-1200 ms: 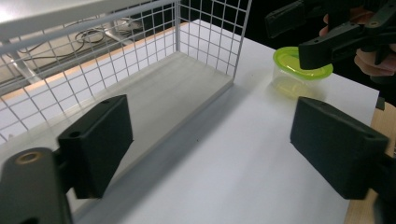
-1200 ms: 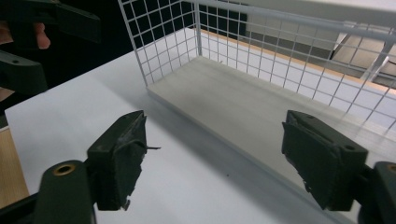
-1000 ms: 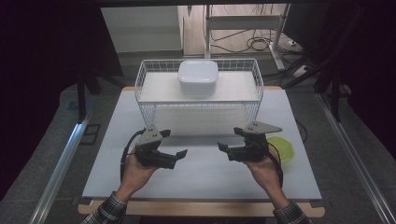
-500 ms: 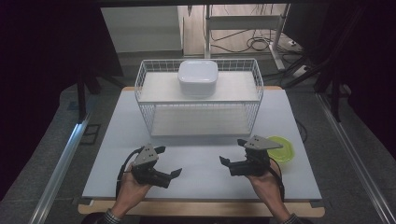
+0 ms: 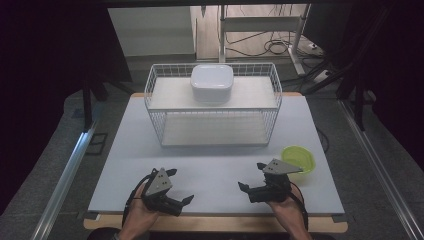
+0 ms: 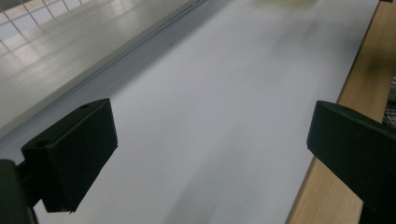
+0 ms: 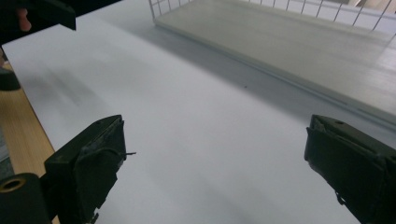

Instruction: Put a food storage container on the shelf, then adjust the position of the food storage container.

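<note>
Both black two-jaw tools sit low at the near edge of the white table, and both hold nothing. The left gripper has its jaws spread wide over bare table, which its own view makes plain: a black pad at each side and only white surface between. The right gripper is likewise wide apart, its jaws having just been opening, with nothing between them in its own view. The nearest thing to it is the small lime-green round plastic bowl near the right edge of the table, just beyond and right of the right gripper and apart from it; being round, it has no long axis, and its mouth faces up. In the left gripper view the bowl is a yellowish blur cut by the top edge. The high view alone shows the white rounded-square lidded container on the top shelf of the white wire two-tier rack; the gripper views catch just the rack's lower shelf. The right gripper view shows part of the left gripper at its upper left corner, cropped. The person's hands are cut off at the bottom of the high view.
</note>
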`<state>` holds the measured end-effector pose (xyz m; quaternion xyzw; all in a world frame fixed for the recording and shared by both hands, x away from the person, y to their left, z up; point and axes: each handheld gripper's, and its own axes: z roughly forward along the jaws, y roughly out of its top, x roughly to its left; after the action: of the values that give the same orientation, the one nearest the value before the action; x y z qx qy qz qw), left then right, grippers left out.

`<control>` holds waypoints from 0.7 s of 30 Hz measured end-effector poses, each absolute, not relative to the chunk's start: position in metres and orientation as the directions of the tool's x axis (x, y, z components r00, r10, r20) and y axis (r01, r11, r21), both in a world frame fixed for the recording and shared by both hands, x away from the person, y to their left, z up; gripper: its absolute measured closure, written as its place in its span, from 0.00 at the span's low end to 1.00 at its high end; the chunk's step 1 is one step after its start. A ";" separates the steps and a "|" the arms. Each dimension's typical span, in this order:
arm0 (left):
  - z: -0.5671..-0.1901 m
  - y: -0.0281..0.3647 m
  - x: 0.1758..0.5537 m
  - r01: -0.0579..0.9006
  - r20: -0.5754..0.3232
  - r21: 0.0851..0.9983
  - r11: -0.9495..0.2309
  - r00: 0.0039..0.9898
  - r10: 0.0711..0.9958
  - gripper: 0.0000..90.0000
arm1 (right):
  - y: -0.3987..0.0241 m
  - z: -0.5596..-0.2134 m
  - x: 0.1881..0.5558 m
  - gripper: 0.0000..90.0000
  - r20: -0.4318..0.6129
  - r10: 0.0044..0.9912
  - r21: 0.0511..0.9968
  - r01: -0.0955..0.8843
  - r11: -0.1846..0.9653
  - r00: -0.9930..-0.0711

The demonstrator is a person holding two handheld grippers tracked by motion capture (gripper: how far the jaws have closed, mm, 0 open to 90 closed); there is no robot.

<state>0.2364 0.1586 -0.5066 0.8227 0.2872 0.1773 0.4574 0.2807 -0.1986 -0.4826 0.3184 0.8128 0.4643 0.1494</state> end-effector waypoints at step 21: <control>-0.514 0.165 0.241 0.366 0.006 0.831 -0.419 0.747 0.665 0.02 | -0.212 -0.475 0.296 0.02 0.044 0.763 0.808 0.473 0.353 -0.645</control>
<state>0.2407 0.1648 -0.5144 0.8249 0.3125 0.1702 0.4393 0.2965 -0.2123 -0.4753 0.3843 0.8040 0.4194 0.1732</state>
